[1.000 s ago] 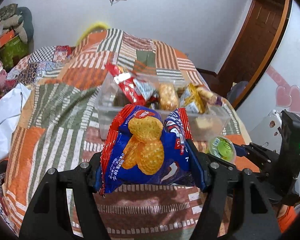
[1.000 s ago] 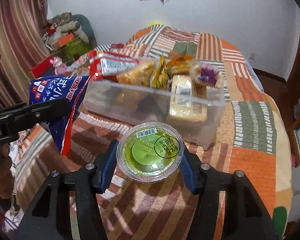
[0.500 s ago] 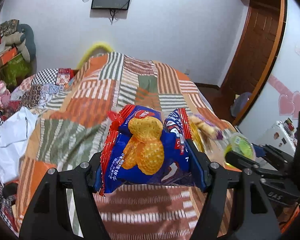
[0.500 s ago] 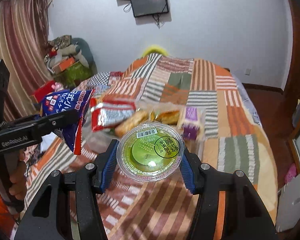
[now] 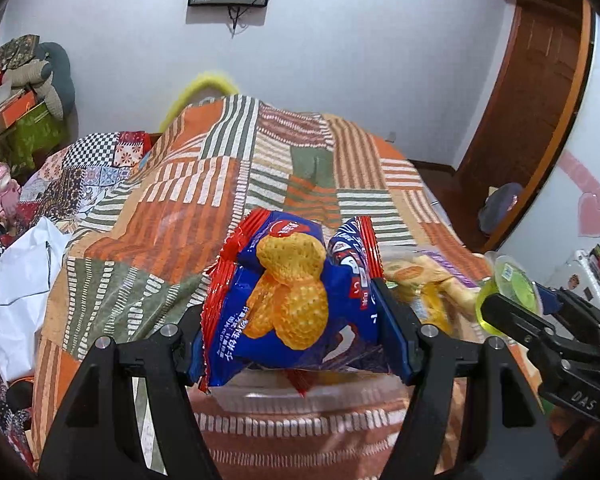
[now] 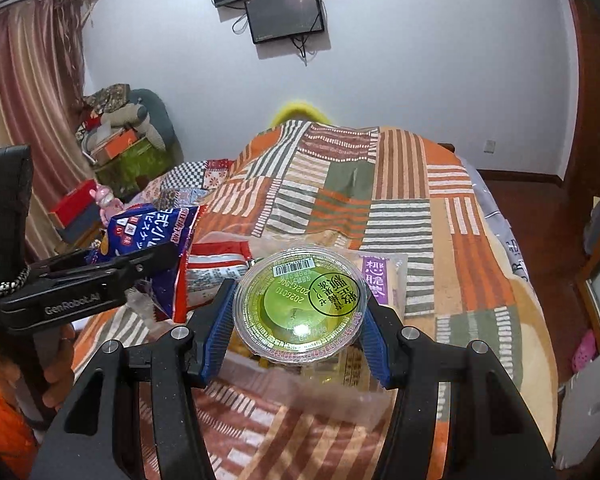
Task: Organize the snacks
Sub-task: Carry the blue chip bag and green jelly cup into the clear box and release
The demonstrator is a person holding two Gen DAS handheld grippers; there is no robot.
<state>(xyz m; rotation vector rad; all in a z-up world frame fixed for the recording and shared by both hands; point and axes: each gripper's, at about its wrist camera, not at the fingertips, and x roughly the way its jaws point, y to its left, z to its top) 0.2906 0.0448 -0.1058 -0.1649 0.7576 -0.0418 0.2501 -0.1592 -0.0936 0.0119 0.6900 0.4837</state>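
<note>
Two tools clamp snacks: left tool (image 5: 296, 340) on upright biscuit bag (image 5: 288, 300), right tool (image 6: 298, 340) on lid-up jelly cup (image 6: 300, 304).

Home bedroom, bed under a striped patchwork quilt (image 5: 236, 184) ahead of the tongs, wall-mounted screen (image 6: 286, 14) above beyond it, striped curtain (image 6: 24, 92) far left, wooden door (image 5: 540, 80) right, piled soft toys (image 5: 32, 72) left.

A bed (image 6: 400, 200) is carrying everything, covered by a striped patchwork quilt (image 5: 228, 184) in orange, green and cream. A clear plastic bin (image 6: 332, 396) of snack packets is sitting on the quilt, while white cloth (image 5: 16, 280) is lying just beside the quilt's left edge.
</note>
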